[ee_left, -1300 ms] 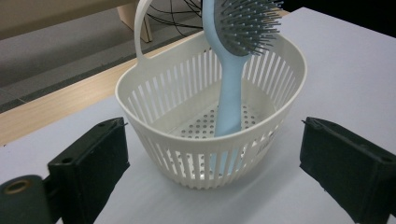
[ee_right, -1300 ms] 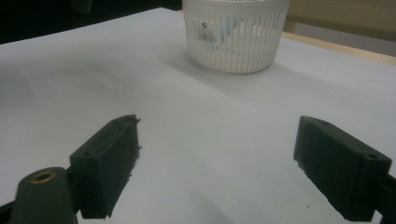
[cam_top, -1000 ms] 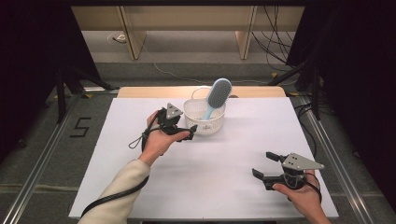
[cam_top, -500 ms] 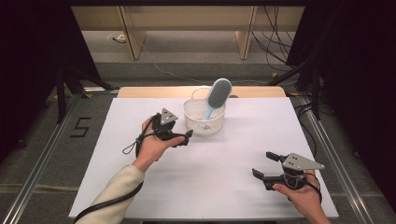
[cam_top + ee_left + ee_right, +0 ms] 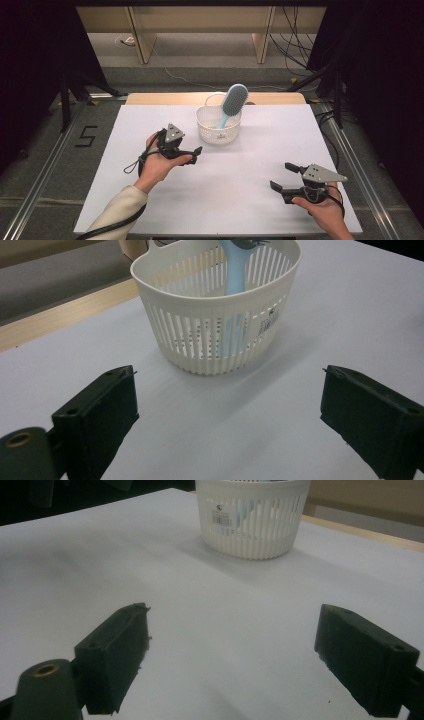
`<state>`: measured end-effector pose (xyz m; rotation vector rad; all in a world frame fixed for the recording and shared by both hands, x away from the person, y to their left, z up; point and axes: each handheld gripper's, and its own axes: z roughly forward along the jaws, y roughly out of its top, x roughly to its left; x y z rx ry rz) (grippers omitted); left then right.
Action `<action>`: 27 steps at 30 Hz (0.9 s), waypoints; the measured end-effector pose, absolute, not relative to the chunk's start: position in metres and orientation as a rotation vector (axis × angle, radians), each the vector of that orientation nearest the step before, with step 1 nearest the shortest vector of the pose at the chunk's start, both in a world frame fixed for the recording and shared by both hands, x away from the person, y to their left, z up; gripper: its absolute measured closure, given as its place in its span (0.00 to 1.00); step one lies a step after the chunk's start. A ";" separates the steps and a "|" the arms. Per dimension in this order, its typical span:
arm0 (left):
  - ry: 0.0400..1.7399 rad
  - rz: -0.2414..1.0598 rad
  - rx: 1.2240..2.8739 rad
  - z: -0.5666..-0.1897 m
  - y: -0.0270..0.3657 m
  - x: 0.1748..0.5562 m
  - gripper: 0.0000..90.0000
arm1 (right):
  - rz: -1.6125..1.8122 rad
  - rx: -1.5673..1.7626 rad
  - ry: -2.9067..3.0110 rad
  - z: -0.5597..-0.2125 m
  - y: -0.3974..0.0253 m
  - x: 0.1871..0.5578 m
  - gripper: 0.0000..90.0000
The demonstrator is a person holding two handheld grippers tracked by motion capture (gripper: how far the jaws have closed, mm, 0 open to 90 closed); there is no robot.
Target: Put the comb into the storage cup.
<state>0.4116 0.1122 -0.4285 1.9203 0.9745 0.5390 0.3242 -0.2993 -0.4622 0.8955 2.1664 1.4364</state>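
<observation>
**Both tools wide apart, hairbrush standing in the basket**

Nearest the person, the right tool point(image 5: 284, 177) sits low over the front right of the white tabletop point(image 5: 240, 200), held in the right hand point(image 5: 320, 207). Its jaws stand wide apart with nothing between them, and the right gripper view shows bare tabletop under them.

Farther in and to the left, the left hand point(image 5: 157, 162) holds the left tool point(image 5: 195, 155) just above the tabletop, pointing toward the basket. Its jaws are also spread wide and hold nothing; in the left gripper view the basket point(image 5: 220, 315) stands near, ahead of the gap between them, not touching either jaw.

The white slatted basket point(image 5: 218, 125) stands upright toward the far middle of the tabletop. The light blue hairbrush point(image 5: 231, 105) stands in it handle down, leaning, its bristled head rising above the rim.
</observation>
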 end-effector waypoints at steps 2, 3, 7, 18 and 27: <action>0.975 0.540 1.923 -0.429 0.114 0.410 0.08 | 1.435 0.893 2.166 -0.462 -0.299 0.324 0.17; 0.975 0.541 1.923 -0.430 0.114 0.409 0.08 | 1.437 0.894 2.165 -0.462 -0.299 0.324 0.17; 0.972 0.537 1.929 -0.433 0.116 0.404 0.09 | 1.437 0.894 2.166 -0.462 -0.299 0.324 0.17; 0.949 0.541 1.935 -0.437 0.122 0.391 0.09 | 1.437 0.896 2.166 -0.462 -0.299 0.324 0.17; 0.914 0.536 1.941 -0.438 0.126 0.383 0.08 | 1.439 0.897 2.165 -0.462 -0.299 0.324 0.17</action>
